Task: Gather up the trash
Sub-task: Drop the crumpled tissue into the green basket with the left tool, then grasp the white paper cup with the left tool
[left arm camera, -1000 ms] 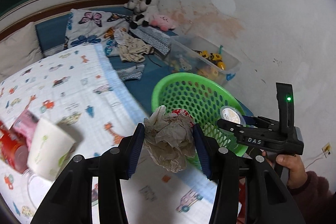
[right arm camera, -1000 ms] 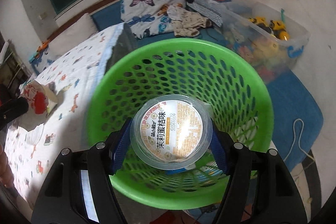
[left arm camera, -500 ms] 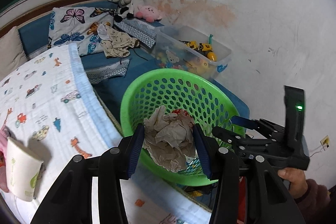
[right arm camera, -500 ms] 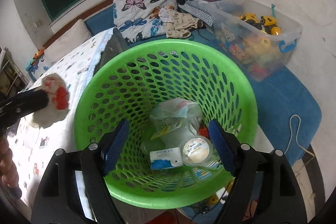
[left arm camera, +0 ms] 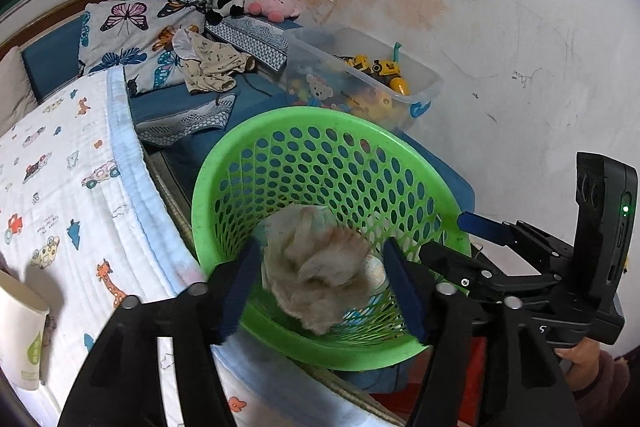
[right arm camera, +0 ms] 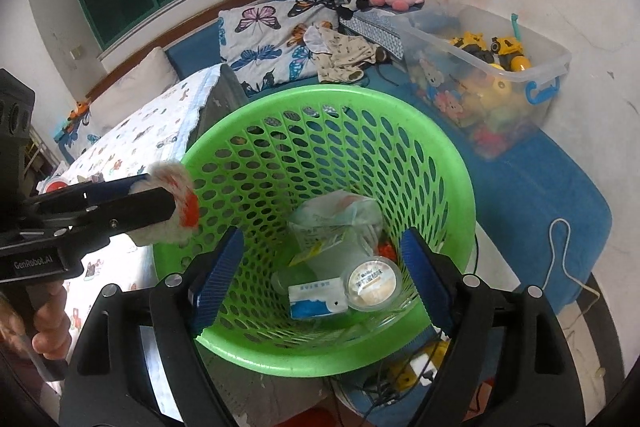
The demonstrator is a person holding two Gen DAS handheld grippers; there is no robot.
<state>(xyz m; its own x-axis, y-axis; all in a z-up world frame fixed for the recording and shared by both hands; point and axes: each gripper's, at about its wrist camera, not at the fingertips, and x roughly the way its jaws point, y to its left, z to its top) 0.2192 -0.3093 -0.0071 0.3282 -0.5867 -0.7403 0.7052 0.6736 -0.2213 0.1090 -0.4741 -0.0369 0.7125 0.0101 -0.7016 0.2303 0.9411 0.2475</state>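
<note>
A green mesh basket [left arm camera: 304, 115] [right arm camera: 320, 93] stands beside the bed. My left gripper [left arm camera: 320, 251] [right arm camera: 158, 189] hangs over its near rim with its jaws opening. A crumpled paper wad [left arm camera: 316, 279] [right arm camera: 176, 203] sits blurred between them, with a gap showing at the right pad. My right gripper [right arm camera: 322, 247] [left arm camera: 446, 235] is above the basket, jaws opening, with nothing between them. A round lidded cup [right arm camera: 374, 283], a blue-and-white carton [right arm camera: 316, 297] and a clear plastic wrapper [right arm camera: 340, 223] lie at the bottom of the basket.
A bed with a printed blanket [left arm camera: 60, 187] lies to the left, with a paper cup [left arm camera: 20, 327] on it. A clear bin of toys [left arm camera: 360, 79] [right arm camera: 480, 67] sits behind the basket by the wall. A white cord [right arm camera: 560, 259] trails on the blue mat.
The left gripper came from over the blanket to above the basket and its jaws widened around the wad. The right gripper let go of the round cup, which now lies in the basket.
</note>
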